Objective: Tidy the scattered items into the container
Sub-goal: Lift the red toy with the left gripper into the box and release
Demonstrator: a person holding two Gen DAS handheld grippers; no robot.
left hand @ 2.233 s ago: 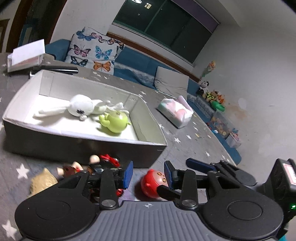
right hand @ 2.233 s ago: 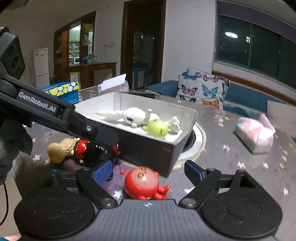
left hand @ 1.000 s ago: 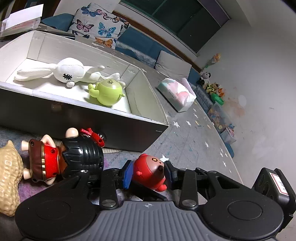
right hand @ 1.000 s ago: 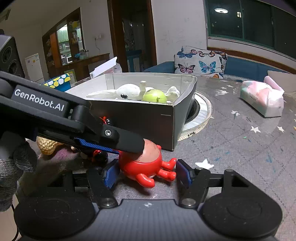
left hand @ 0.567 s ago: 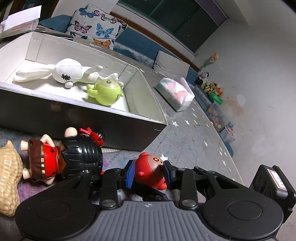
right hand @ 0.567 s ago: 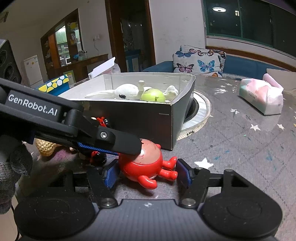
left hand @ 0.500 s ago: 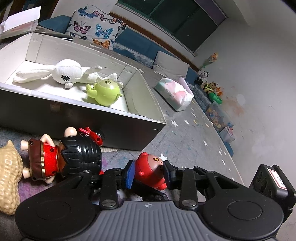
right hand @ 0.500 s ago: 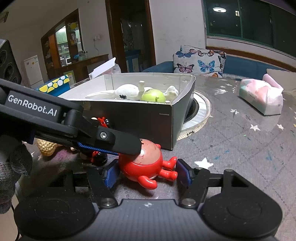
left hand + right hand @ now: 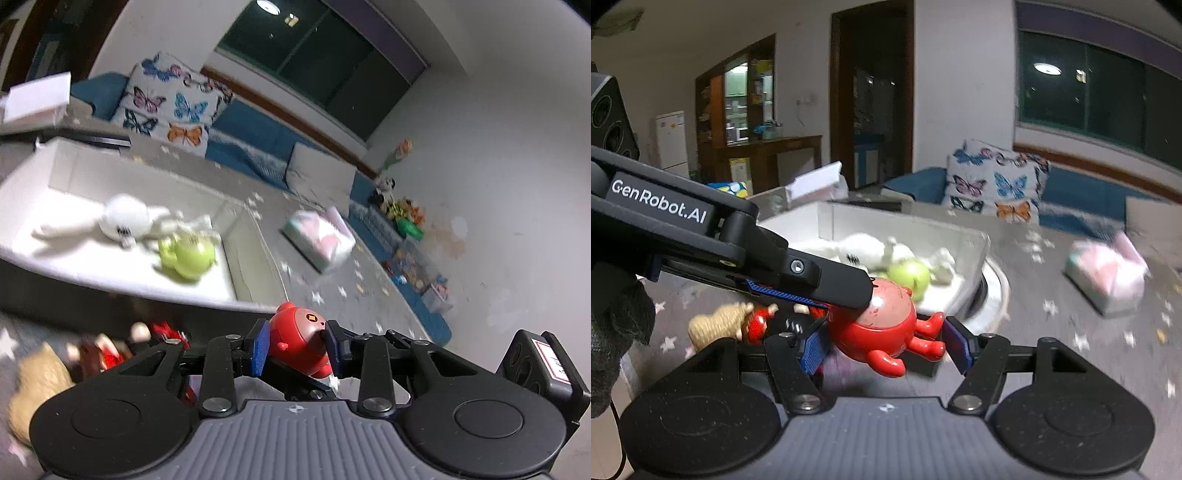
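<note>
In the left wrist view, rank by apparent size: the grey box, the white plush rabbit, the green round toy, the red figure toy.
1. Grey box, clearly largest.
2. White plush rabbit.
3. Green round toy and red figure toy look alike; the red one is nearer the camera, so unranked.

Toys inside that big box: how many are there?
2: a white bunny and a green round toy beside it, both lying in the box. More could be hidden behind its near wall.

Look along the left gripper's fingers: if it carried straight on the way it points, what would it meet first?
The left gripper, shut on the red toy figure, points toward the near right corner of the white box. Its corner wall would probably come first, though blur leaves depth uncertain; it might pass just above the rim.
</note>
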